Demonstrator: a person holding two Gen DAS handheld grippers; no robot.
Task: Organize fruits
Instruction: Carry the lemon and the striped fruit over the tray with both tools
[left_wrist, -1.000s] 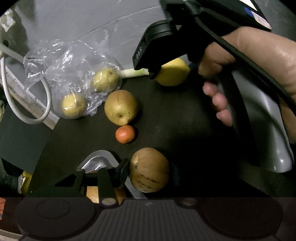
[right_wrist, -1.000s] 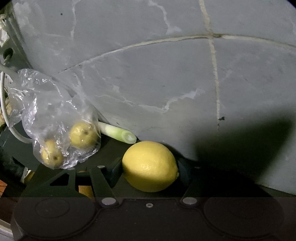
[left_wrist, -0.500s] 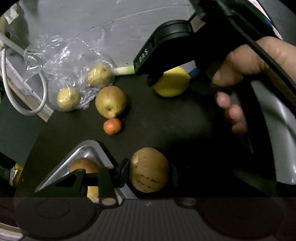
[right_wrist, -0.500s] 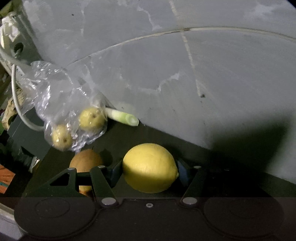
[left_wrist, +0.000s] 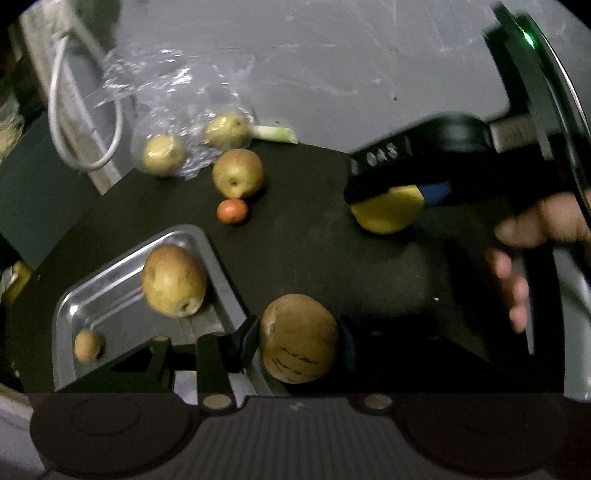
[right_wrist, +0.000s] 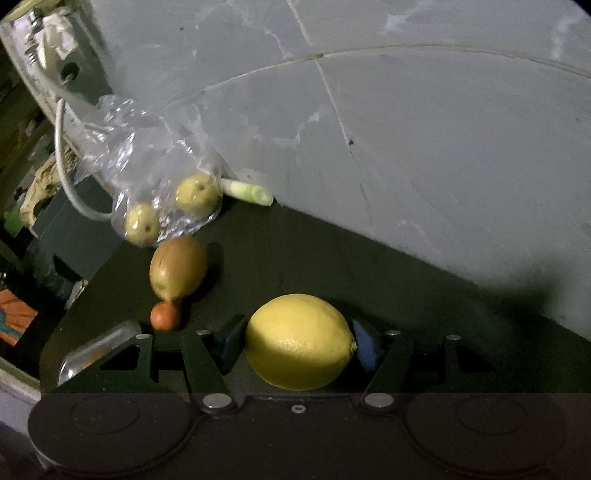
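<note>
My left gripper (left_wrist: 297, 338) is shut on a round brown striped fruit (left_wrist: 298, 338), held just right of a metal tray (left_wrist: 110, 288) that holds a brown pear (left_wrist: 173, 280) and a small brown fruit (left_wrist: 86, 345). My right gripper (right_wrist: 295, 343) is shut on a yellow lemon (right_wrist: 299, 341), lifted over the black table; the left wrist view shows the lemon (left_wrist: 388, 212) at the right with a hand behind it. A loose pear (left_wrist: 238, 172) and a small orange (left_wrist: 232, 211) lie on the table behind the tray.
A clear plastic bag (left_wrist: 173, 122) with two small yellow fruits leans at the grey wall (right_wrist: 406, 129), beside a green stalk (left_wrist: 275, 133). A white cable (left_wrist: 88, 110) loops at the left. The tray's corner (right_wrist: 96, 349) shows left of my right gripper.
Both grippers have pulled back and up from the wall with their fruits. The tray and its contents have come into the left wrist view; the loose pear and orange now show in the right view.
</note>
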